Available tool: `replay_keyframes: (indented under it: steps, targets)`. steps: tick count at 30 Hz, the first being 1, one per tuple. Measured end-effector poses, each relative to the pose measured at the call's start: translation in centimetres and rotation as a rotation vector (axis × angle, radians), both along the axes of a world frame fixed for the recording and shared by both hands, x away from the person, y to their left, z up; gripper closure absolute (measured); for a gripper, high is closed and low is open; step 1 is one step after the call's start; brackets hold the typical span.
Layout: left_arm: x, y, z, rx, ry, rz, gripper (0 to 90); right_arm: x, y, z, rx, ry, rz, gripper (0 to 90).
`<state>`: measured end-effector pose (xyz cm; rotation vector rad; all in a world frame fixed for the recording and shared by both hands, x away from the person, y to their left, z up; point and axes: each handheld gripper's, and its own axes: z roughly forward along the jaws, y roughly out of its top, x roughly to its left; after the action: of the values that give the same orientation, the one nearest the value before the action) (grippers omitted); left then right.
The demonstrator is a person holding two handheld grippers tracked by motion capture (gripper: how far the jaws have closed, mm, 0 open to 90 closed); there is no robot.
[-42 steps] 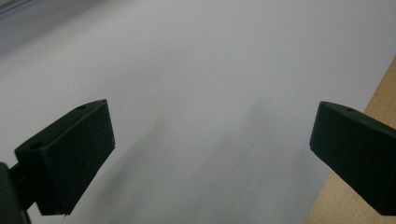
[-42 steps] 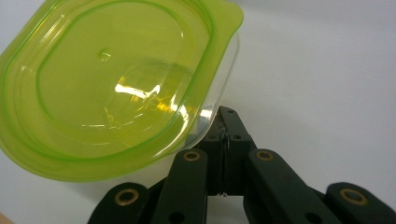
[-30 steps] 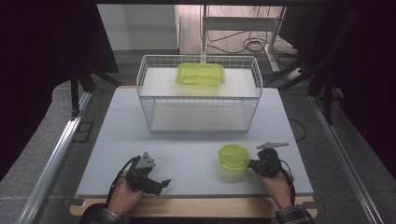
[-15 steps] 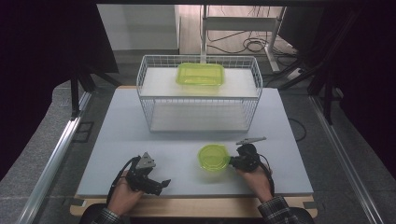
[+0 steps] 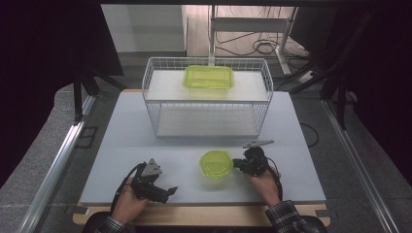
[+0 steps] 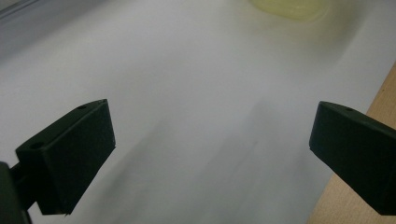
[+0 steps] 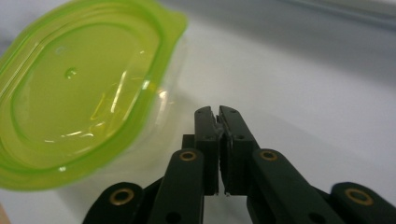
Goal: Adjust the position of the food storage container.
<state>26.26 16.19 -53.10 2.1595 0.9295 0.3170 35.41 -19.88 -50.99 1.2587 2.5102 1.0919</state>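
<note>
I count two green tubs. One round tub (image 5: 216,163) sits on the bench (image 5: 126,141) near me, at about 6 o'clock from the one wire basket (image 5: 206,99). One long tub (image 5: 208,76) rests on top of the basket, at 12 o'clock on the bench. I hold two grippers. My right gripper (image 5: 238,164) is at 3 o'clock of the round tub, just beside it; its fingers are pressed together on nothing. My left gripper (image 5: 163,190) is at 8 o'clock of the round tub, fingers spread wide apart.
</note>
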Motion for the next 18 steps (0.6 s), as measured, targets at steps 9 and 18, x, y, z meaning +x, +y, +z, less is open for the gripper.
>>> replay_keyframes:
  steps: [9, 18]
  targets:
    - [-0.1, 0.0, 0.1, -0.009, -0.03, -0.01, 0.2, -1.1, -2.2, 1.6, -0.009, -0.09, -0.002, 63.5]
    - [-0.2, -0.2, 0.0, 0.01, -0.039, -0.019, 0.0, -1.4, -3.6, 1.7, 0.031, -0.097, 0.027, 31.5]
